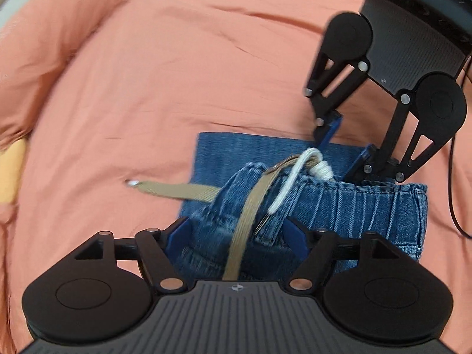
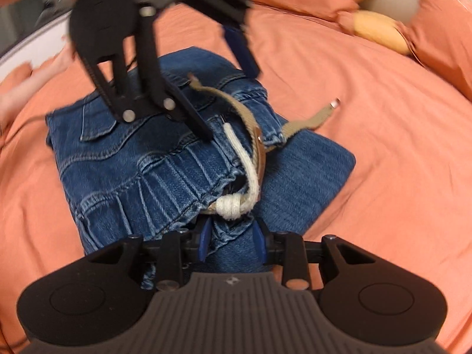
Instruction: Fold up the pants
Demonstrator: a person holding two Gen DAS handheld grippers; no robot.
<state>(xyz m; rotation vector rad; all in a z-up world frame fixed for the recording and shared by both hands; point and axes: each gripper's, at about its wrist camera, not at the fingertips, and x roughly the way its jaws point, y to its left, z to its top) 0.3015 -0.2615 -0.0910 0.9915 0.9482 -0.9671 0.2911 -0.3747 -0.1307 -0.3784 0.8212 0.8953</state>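
Blue denim, folded into a thick stack, lies on the orange sheet (image 1: 147,73), and the jeans (image 2: 124,162) look close to done: the waistband sits on top of the folded legs. Nearest in the left wrist view, the left gripper (image 1: 236,236) stands spread wide over the near end of the waistband with denim between its blue pads, which do not seem to press on it. The tan belt (image 1: 247,215) runs up between them and its free end trails out left onto the sheet. Just beyond, the white cord (image 1: 290,183) loops over the waistband. Farther right, the right gripper (image 2: 230,237) stands partly open around a bunch of denim near the cord's knot; I cannot tell whether it pinches the cloth. To finish well, I would tuck the belt tail and cord inside the stack and let go gently so the layers stay square. A yellow cushion (image 2: 380,35) lies far off.
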